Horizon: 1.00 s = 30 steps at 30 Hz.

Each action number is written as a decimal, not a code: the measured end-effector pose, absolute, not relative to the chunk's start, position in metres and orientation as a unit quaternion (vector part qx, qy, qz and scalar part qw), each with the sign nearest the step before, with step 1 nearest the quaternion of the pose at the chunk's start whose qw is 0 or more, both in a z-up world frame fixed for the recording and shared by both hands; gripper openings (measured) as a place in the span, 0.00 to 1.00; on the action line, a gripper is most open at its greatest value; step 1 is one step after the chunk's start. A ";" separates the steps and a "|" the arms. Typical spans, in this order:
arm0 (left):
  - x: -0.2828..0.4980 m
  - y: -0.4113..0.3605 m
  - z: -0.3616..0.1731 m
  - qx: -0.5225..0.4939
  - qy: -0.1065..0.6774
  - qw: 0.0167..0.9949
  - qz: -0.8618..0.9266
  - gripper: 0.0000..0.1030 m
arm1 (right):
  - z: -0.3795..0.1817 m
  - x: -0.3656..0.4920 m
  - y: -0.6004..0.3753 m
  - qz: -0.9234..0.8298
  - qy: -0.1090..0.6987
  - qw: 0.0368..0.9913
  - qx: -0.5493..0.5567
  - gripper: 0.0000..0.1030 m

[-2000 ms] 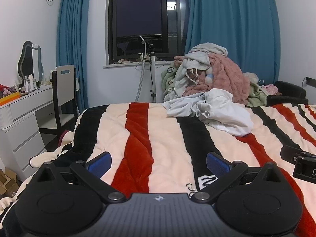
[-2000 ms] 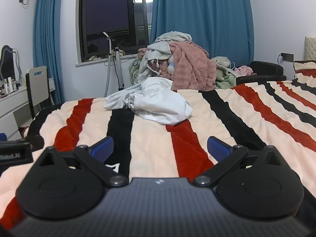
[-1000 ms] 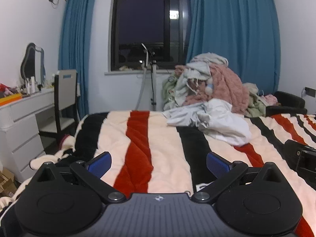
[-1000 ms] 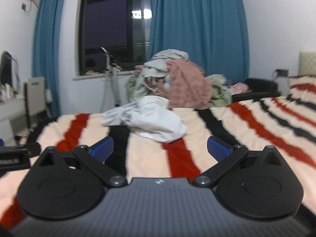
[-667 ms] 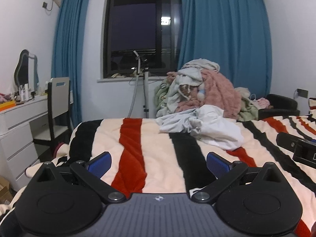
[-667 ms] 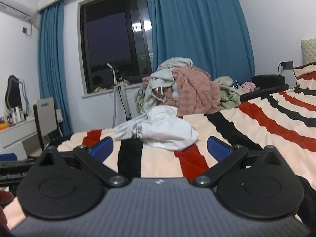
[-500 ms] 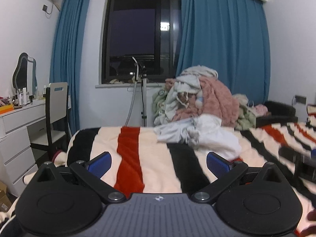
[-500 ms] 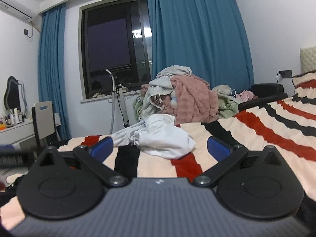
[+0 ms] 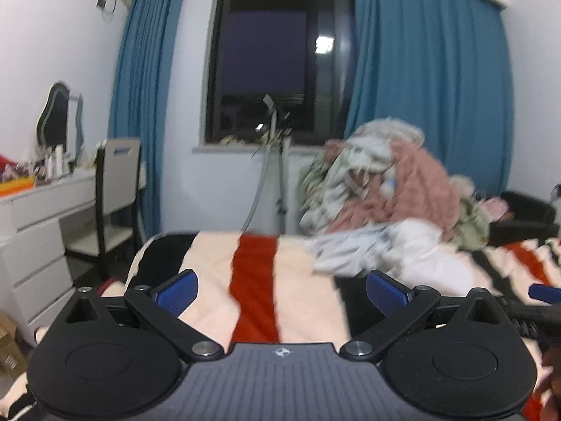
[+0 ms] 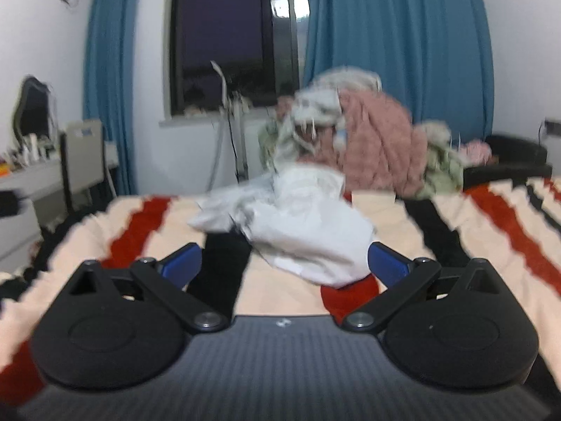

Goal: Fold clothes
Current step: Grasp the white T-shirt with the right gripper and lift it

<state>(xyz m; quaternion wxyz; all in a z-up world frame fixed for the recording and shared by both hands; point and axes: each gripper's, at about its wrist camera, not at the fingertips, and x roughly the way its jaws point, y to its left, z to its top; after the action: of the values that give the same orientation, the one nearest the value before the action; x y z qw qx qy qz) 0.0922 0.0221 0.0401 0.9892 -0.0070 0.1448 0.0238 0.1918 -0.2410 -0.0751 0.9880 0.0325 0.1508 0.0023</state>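
A crumpled white garment lies on the striped bed blanket; it also shows in the left wrist view, to the right of centre. My right gripper is open and empty, close in front of the garment, which lies between and just beyond its blue fingertips. My left gripper is open and empty over the blanket, left of the garment. Both views are blurred by motion.
A big pile of mixed clothes sits behind the bed under the blue curtains. A white dresser and a chair stand at the left. A black armchair is at the far right.
Both grippers have moved forward toward the white garment, which now looks larger and nearer. The right gripper has come closest to it. Both stay open.
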 end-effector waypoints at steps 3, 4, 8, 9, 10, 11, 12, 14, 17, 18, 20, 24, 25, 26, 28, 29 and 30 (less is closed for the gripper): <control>0.121 0.034 0.016 -0.005 0.167 0.986 0.027 1.00 | -0.104 0.254 -0.242 -0.004 0.188 0.980 0.059 1.00; 0.130 0.037 0.009 -0.001 0.172 0.985 0.029 1.00 | -0.113 0.273 -0.241 -0.005 0.197 0.978 0.063 0.99; 0.163 0.048 -0.020 0.010 0.192 0.980 0.046 1.00 | -0.143 0.342 -0.226 0.002 0.215 0.976 0.045 0.92; 0.170 0.049 -0.028 0.013 0.199 0.979 0.049 1.00 | -0.148 0.354 -0.222 0.002 0.214 0.976 0.037 0.92; 0.178 0.050 -0.035 0.015 0.205 0.977 0.052 1.00 | -0.151 0.364 -0.217 -0.003 0.211 0.977 0.027 0.92; 0.186 0.051 -0.042 0.018 0.210 0.976 0.055 1.00 | -0.154 0.375 -0.214 -0.016 0.210 0.978 0.017 0.93; 0.193 0.051 -0.049 0.021 0.216 0.975 0.057 1.00 | -0.157 0.385 -0.212 -0.029 0.208 0.978 0.007 0.93; 0.203 0.051 -0.061 0.029 0.223 0.973 0.060 1.00 | -0.161 0.401 -0.215 -0.040 0.208 0.977 0.018 0.91; 0.210 0.049 -0.071 0.030 0.232 0.970 0.058 1.00 | -0.163 0.413 -0.220 -0.045 0.209 0.976 0.025 0.71; 0.210 0.049 -0.073 0.029 0.234 0.970 0.058 1.00 | -0.161 0.412 -0.222 -0.046 0.205 0.977 0.029 0.59; 0.211 0.048 -0.076 0.026 0.238 0.969 0.055 1.00 | -0.153 0.404 -0.224 -0.053 0.205 0.977 0.030 0.34; 0.204 0.044 -0.074 0.029 0.235 0.970 0.048 1.00 | -0.127 0.370 -0.232 -0.056 0.175 0.982 0.044 0.12; 0.200 0.043 -0.072 0.030 0.233 0.971 0.047 1.00 | -0.118 0.360 -0.235 -0.056 0.167 0.983 0.051 0.09; 0.197 0.042 -0.071 0.027 0.231 0.972 0.045 1.00 | -0.107 0.346 -0.238 -0.055 0.158 0.984 0.056 0.09; 0.190 0.041 -0.067 0.022 0.230 0.972 0.037 1.00 | -0.085 0.320 -0.243 -0.052 0.137 0.988 0.056 0.08; 0.185 0.041 -0.065 0.019 0.231 0.972 0.032 1.00 | -0.073 0.307 -0.246 -0.050 0.126 0.989 0.054 0.08; 0.181 0.041 -0.063 0.014 0.231 0.973 0.028 1.00 | -0.062 0.291 -0.249 -0.048 0.116 0.991 0.052 0.07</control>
<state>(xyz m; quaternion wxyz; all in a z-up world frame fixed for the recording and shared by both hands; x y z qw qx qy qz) 0.1813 0.0407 -0.0634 0.9725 0.0136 0.2308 0.0279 0.2910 -0.2486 -0.0615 0.9907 0.0524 0.1160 -0.0480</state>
